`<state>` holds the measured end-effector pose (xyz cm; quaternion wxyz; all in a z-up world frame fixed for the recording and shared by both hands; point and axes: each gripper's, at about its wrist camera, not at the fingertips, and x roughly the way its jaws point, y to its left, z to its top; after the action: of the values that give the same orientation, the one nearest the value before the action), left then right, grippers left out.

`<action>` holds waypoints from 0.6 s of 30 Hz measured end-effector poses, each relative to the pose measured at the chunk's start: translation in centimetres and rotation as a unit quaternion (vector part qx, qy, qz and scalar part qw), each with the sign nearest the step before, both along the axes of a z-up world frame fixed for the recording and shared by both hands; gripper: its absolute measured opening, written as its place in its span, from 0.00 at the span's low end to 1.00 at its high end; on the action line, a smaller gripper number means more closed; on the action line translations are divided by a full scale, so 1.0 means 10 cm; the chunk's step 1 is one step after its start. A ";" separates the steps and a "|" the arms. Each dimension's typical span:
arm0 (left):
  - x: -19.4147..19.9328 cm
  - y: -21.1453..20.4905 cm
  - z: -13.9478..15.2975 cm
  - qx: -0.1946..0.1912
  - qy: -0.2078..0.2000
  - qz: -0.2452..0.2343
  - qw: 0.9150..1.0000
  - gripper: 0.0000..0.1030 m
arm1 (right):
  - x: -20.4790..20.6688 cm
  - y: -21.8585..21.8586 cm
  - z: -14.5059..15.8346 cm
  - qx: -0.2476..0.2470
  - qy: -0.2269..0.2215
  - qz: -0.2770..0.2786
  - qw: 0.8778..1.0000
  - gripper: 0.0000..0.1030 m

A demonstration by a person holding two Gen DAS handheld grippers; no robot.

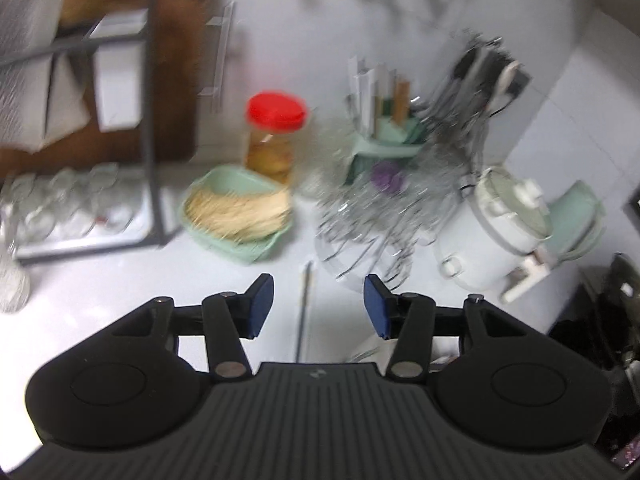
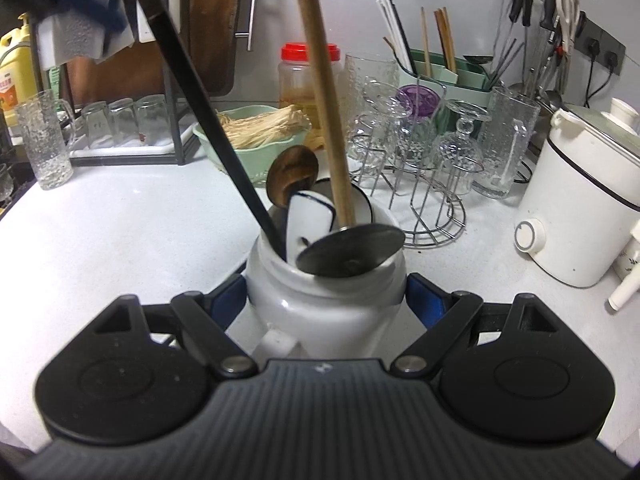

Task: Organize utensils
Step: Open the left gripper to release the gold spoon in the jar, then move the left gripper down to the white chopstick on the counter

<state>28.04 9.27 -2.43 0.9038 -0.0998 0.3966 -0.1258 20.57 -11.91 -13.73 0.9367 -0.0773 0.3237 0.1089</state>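
My right tool [image 2: 325, 300] was clamped on the white ceramic jar [image 2: 324, 304], its blue pads pressed against both sides of the jar's body just below the neck. The jar stood on the pale speckled surface [image 2: 120, 232], glossy, round-shouldered, with a wide mouth crowded with utensils. A steel ladle [image 2: 352, 248] with a long wooden handle leaned out of the mouth, its flat round bowl lying across the rim. Beside it stood a dark wooden spoon [image 2: 292, 174], bowl upward, a white ceramic spoon with a dark blue edge [image 2: 310, 220], and a thin black handle [image 2: 208, 120] slanting up to the upper left.

My left tool [image 1: 319, 306] hung above the surface with its blue pads apart and nothing between them. In that blurred view a single thin stick [image 1: 305, 312] lay flat on the surface in line with the gap, but below the pads and not touched by them.

Behind the jar sat a mint-green bowl of pale straw-like strands [image 2: 260, 128], a clear plastic jar with a red lid [image 2: 310, 80], a wire rack of upturned glasses [image 2: 424, 168], and a green holder with chopsticks [image 2: 440, 68]. A white cooker [image 2: 580, 208] stood at the right. At the far left a yellow bottle [image 2: 16, 72] carried an orange label, its print too small for me to read.
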 end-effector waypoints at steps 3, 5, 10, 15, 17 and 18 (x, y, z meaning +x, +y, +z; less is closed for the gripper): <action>-0.03 0.09 -0.31 0.000 0.016 0.008 1.000 0.54 | -0.02 -0.01 0.00 -0.001 0.000 -0.010 1.000 0.86; -0.05 0.11 -0.53 0.012 0.026 0.020 0.999 0.54 | -0.04 -0.02 0.00 -0.001 -0.001 -0.018 1.000 0.86; -0.14 0.04 -1.04 0.056 0.040 0.005 0.998 0.54 | -0.08 -0.03 -0.01 0.000 -0.007 -0.027 1.000 0.86; -0.20 -0.05 -1.41 0.070 0.045 -0.022 0.996 0.54 | -0.09 -0.03 -0.02 0.002 -0.011 -0.036 0.999 0.86; -0.19 -0.09 -1.51 0.083 0.048 -0.029 0.995 0.54 | -0.11 -0.02 -0.02 0.003 -0.013 -0.037 0.999 0.86; -0.17 -0.11 -1.56 0.090 0.051 -0.034 0.994 0.54 | -0.12 -0.02 -0.02 0.004 -0.013 -0.038 0.999 0.86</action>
<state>26.32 8.20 -18.06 0.8828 -0.0110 0.4554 -0.1147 19.34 -12.11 -13.92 0.9447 -0.0630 0.3134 0.0738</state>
